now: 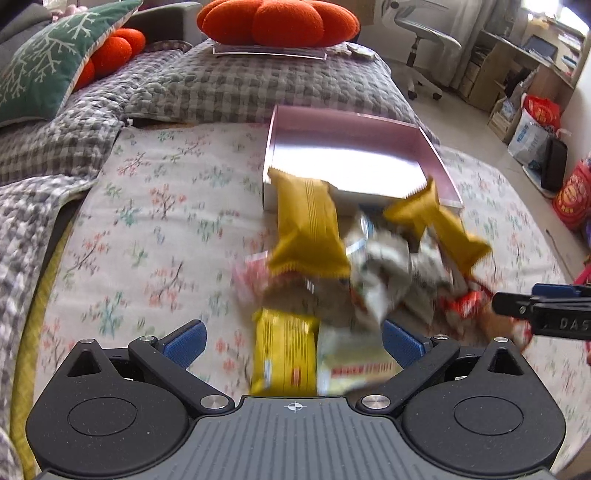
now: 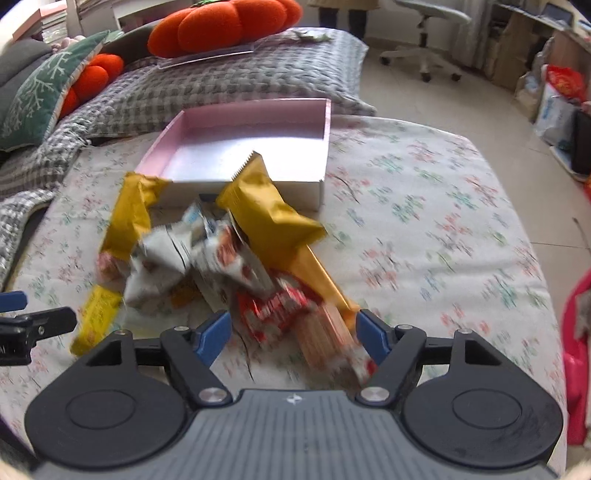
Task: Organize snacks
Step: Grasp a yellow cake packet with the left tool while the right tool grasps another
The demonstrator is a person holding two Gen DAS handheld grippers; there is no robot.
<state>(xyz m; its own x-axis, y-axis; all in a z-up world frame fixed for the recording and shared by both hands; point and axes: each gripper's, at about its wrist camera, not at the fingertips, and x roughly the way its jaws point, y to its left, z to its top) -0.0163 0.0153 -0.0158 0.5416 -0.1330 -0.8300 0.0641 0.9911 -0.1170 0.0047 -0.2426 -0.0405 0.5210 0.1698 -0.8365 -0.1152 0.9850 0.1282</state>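
A pile of snack packets (image 1: 369, 266) (image 2: 207, 254) lies on a floral cloth in front of an empty pink box (image 1: 347, 122) (image 2: 255, 107). Two golden packets (image 1: 306, 229) (image 2: 266, 210) lean over the box's near wall. My left gripper (image 1: 293, 343) is open wide, a yellow packet (image 1: 284, 354) and a pale one between its fingers, untouched on the left side. My right gripper (image 2: 293, 338) is open around a red packet (image 2: 273, 310) and an orange-striped one; a gap shows beside its left pad. Each gripper's tip shows at the edge of the other view (image 1: 517, 306) (image 2: 22, 321).
A grey checked quilt (image 1: 221, 85) lies behind the cloth, with orange pumpkin cushions (image 1: 277, 22) and a green pillow (image 1: 48, 62) on it. An office chair (image 1: 417, 40) and bags (image 1: 543, 110) stand on the floor at the right, past the cloth's edge.
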